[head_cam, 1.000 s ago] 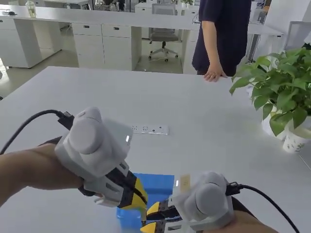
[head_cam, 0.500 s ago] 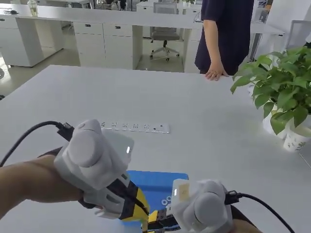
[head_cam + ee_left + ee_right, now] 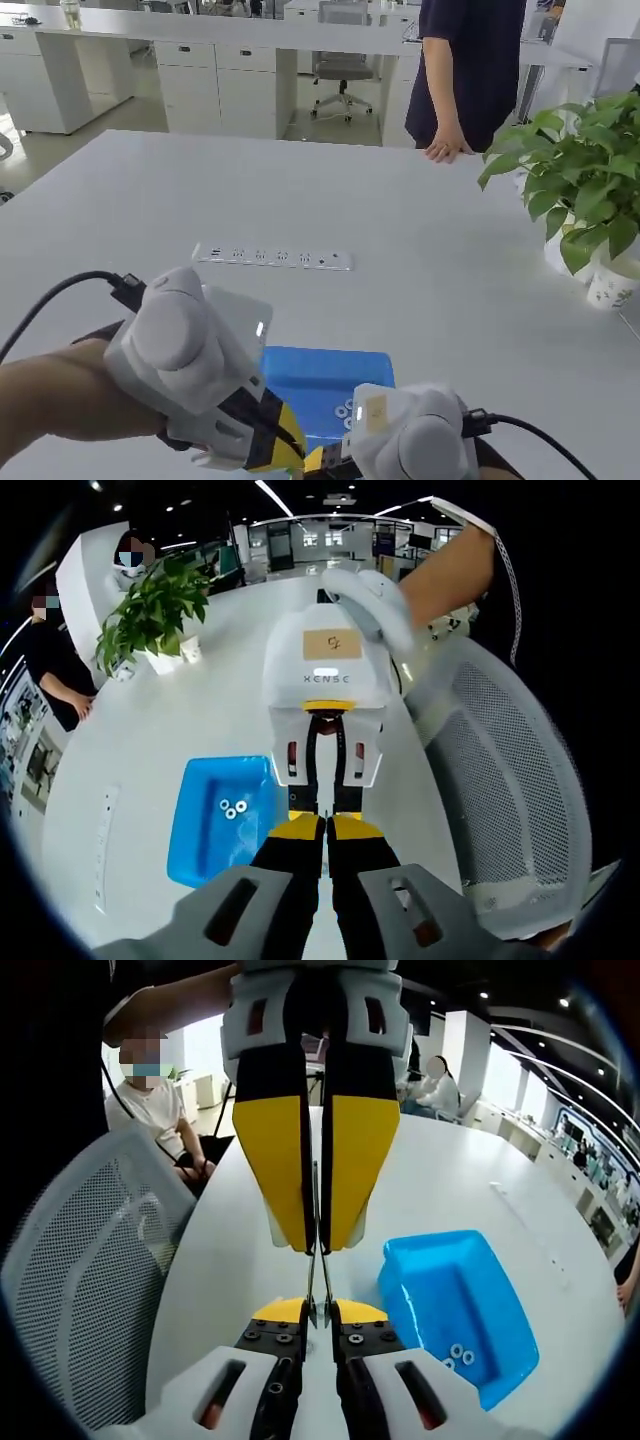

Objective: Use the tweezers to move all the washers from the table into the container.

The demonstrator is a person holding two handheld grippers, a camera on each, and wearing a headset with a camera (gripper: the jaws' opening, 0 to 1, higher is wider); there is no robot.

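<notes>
Both grippers have drawn back toward the near edge of the table since a second ago. More of the blue container now shows beyond them, though they hide its near side in the head view.

The left gripper and the right gripper meet tip to tip above the table's near edge, just beside the container. The left gripper's yellow jaws are pressed together on the thin metal tweezers. These run straight on into the right gripper's jaws, which are likewise drawn in to a slit around the tweezers' end.

A few washers lie together on the container's floor, toward one end.

Beyond the container, toward the middle of the table, lies a white power strip. A potted plant stands at the right edge. At the far edge a standing person rests a hand on the table. A white mesh chair sits off the near edge beside the grippers, with a seated person beyond it.
</notes>
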